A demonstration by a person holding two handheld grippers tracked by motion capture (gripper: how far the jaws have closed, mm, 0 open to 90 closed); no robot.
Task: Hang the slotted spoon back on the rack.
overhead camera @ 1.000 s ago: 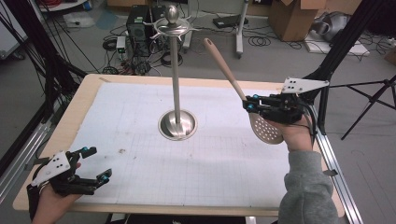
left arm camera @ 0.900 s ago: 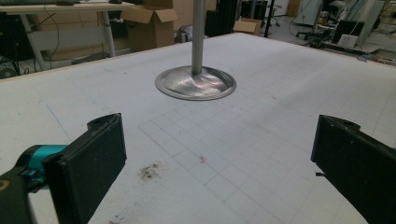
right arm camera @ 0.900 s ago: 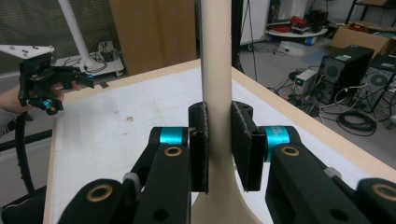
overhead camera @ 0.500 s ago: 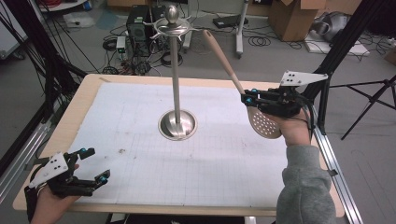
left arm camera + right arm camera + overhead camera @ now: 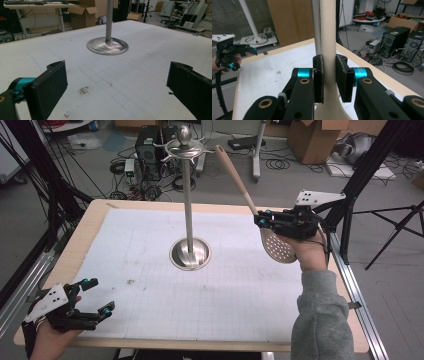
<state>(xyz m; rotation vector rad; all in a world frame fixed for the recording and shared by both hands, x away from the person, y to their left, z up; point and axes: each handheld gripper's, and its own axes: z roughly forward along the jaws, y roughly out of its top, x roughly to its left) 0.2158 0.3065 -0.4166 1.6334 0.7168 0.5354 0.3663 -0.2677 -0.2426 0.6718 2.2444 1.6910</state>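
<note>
A pale slotted spoon (image 5: pixel 276 247) with a perforated head and a long handle is held above the table's right side. My right gripper (image 5: pixel 260 217) is shut on the handle just above the head, and the handle tilts up toward the stand's hooked top (image 5: pixel 184 147). In the right gripper view the pads press the handle (image 5: pixel 328 37) from both sides, with the stand's pole (image 5: pixel 315 25) just behind. The metal stand (image 5: pixel 188 210) rises from a round base (image 5: pixel 190 254) at mid-table. My left gripper (image 5: pixel 99 295) rests open at the near left corner, with nothing between its jaws (image 5: pixel 117 82).
A white gridded mat (image 5: pixel 150 285) covers the wooden table (image 5: pixel 85 227). Beyond the far edge the floor holds computer towers (image 5: pixel 147 145), cables and cardboard boxes (image 5: pixel 312 137). A black frame post (image 5: pixel 370 165) stands at the right.
The right hand has lifted the spoon slightly and shifted it a little left; the handle's tip now sits higher, near the stand's top. The left gripper has not moved.
</note>
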